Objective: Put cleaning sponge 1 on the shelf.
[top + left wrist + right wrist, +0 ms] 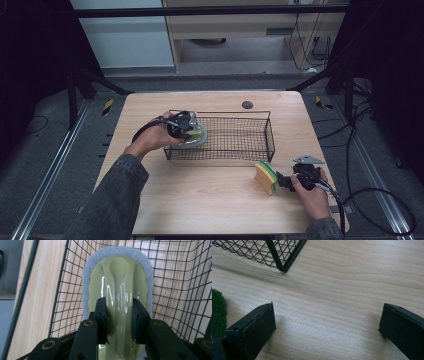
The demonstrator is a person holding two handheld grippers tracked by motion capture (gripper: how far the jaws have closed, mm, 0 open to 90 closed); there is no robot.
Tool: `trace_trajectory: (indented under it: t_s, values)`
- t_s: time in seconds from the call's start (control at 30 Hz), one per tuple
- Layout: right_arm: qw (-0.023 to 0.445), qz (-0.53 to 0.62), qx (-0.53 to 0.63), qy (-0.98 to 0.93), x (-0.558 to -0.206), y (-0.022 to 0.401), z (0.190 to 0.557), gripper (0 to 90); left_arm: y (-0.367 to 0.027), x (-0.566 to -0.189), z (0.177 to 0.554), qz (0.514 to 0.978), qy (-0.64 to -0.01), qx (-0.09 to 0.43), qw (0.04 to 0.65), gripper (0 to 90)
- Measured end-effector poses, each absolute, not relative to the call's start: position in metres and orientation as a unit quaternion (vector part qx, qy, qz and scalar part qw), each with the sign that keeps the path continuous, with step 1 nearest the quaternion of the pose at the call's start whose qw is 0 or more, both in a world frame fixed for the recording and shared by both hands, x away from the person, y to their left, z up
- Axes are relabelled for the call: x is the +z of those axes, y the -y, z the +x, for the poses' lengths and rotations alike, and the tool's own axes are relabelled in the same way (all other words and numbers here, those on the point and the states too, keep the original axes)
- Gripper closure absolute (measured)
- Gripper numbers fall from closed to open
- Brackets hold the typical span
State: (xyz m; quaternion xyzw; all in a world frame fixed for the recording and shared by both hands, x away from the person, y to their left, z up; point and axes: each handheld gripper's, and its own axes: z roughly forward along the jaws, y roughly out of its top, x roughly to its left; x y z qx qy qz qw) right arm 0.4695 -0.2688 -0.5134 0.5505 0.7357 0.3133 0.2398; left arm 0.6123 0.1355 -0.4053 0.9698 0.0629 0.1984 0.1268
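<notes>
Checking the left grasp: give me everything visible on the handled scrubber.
The scrubber is an oval pad: glossy pale yellow-green plastic top with a raised central handle ridge, rimmed by fuzzy grey-white scouring material. The left gripper is shut on that ridge. It sits at the left end of the black wire basket, over the mesh; contact underneath can't be told.

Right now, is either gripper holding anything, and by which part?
The left gripper is shut on the scrubber, clamping its raised pale green handle ridge over the wire basket. The right gripper is open beside the sponge, holding nothing.
</notes>
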Motion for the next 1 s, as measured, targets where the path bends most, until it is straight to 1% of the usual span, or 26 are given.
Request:
trace_trajectory:
  t_s: [1.0]
  values:
    - [0.237, 0.551, 0.314, -0.735, -0.513, 0.269, 0.469, 0.8, -0.129, -0.428, 0.620, 0.978, -0.075, 0.165, 0.106, 70.5]
